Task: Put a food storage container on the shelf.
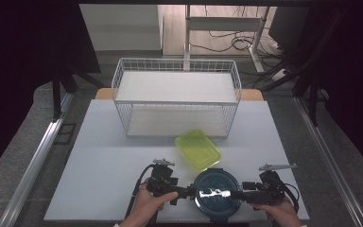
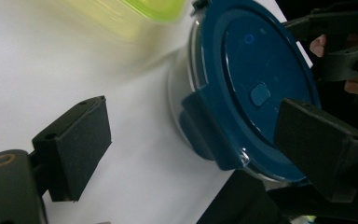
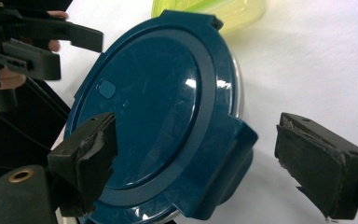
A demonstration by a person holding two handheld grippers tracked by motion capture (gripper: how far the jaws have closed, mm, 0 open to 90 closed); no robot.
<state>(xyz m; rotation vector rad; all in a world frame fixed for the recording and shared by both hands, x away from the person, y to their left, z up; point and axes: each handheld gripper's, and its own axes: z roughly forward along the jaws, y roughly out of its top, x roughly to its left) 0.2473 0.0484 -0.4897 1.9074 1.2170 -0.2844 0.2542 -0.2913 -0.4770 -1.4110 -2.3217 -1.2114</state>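
A round clear container with a dark blue clip-on lid (image 1: 216, 191) stands at the table's front edge. My left gripper (image 1: 192, 191) reaches it from the left and my right gripper (image 1: 240, 194) from the right. In the left gripper view the left gripper (image 2: 196, 111) is open, its jaws straddling a lid latch (image 2: 204, 133) without touching it. In the right gripper view the right gripper (image 3: 200, 127) is open too. One pad (image 3: 86, 156) sits over the lid (image 3: 154, 107), the other pad (image 3: 321, 163) over bare table, with a latch (image 3: 230, 161) between them.
A yellow-green rectangular container (image 1: 197, 148) lies just behind the round one, blurred at the top of the left gripper view (image 2: 140, 9). A white wire basket (image 1: 176, 97) stands at the back of the white table (image 1: 104, 165). Bare table lies to the left and right.
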